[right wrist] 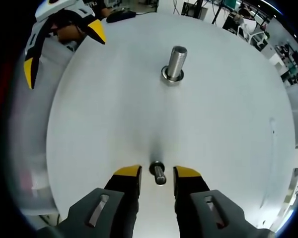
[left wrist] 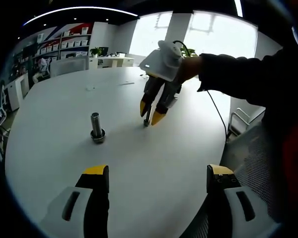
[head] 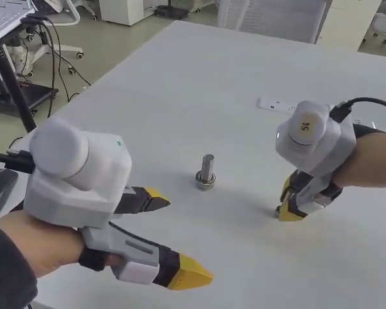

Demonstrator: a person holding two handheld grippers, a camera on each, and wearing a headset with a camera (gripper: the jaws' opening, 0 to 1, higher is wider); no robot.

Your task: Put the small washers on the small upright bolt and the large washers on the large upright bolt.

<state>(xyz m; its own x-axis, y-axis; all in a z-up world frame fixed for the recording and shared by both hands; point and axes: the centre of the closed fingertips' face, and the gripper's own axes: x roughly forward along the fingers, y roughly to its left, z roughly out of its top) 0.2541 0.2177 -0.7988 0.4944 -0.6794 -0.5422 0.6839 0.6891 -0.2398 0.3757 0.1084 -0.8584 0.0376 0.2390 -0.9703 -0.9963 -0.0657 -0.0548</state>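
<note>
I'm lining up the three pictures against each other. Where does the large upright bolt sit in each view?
Head view: large upright bolt at centre.
Left gripper view: bolt left of centre.
Right gripper view: bolt in the upper middle.
Shared landmark: the right gripper.

Open office-lab — mesh chair [head: 270, 16], laptop [head: 3, 16], wall shelves [left wrist: 64, 44], bright windows [left wrist: 208, 29]

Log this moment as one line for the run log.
left gripper open, empty, above table | right gripper open, jaws either side of small bolt, gaps visible | large bolt upright between grippers
</note>
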